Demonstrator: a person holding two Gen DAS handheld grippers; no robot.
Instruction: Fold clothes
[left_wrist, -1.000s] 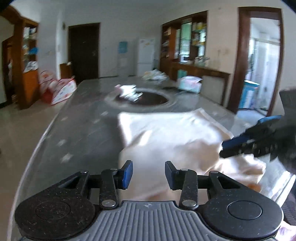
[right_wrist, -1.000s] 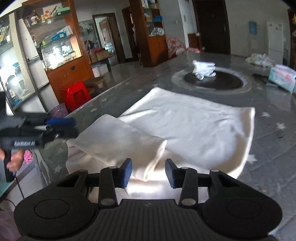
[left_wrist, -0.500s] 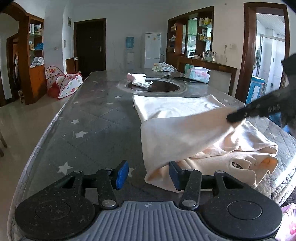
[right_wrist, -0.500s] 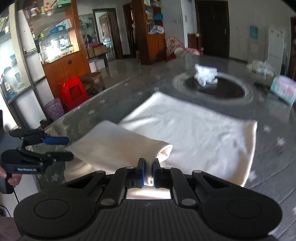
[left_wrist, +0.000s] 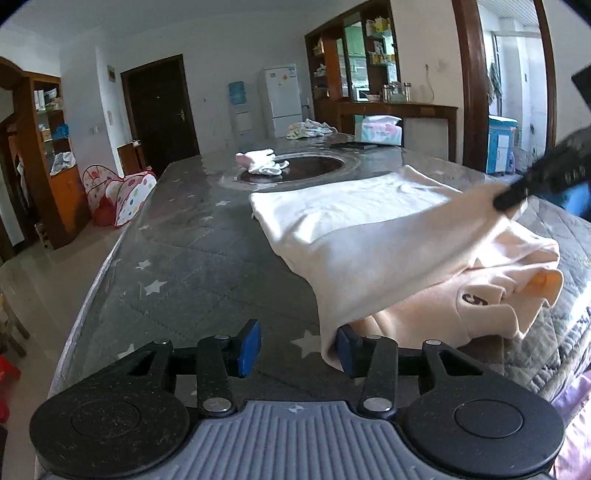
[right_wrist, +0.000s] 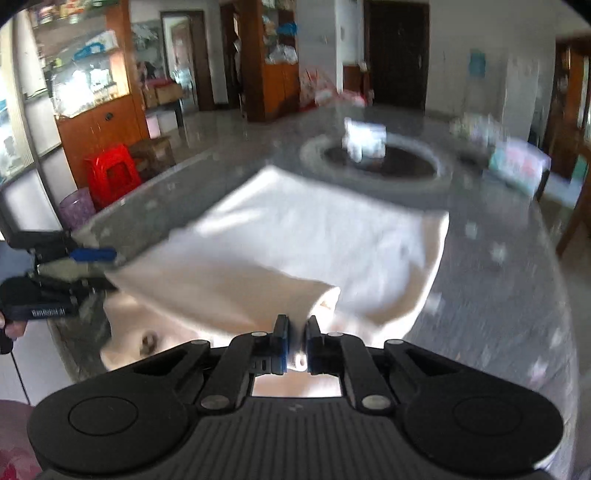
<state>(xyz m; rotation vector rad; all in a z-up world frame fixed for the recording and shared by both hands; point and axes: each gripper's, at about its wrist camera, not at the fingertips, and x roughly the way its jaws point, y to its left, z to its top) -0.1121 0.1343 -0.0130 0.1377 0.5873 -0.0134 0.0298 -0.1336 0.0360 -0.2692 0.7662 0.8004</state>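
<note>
Nearest, the right hand-held gripper (right_wrist: 295, 345) is clamped on a fold of the cream garment (left_wrist: 369, 236), while the left hand-held gripper (left_wrist: 297, 347) stands apart with the garment's near corner against one pad. Beyond it the garment lies on the worktop (left_wrist: 192, 251), partly doubled over; the fold looks begun, not finished.

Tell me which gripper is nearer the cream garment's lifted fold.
Right. The right gripper is clamped on the cream garment; the left gripper is open, its fingers straddling the fold's hanging edge.
</note>
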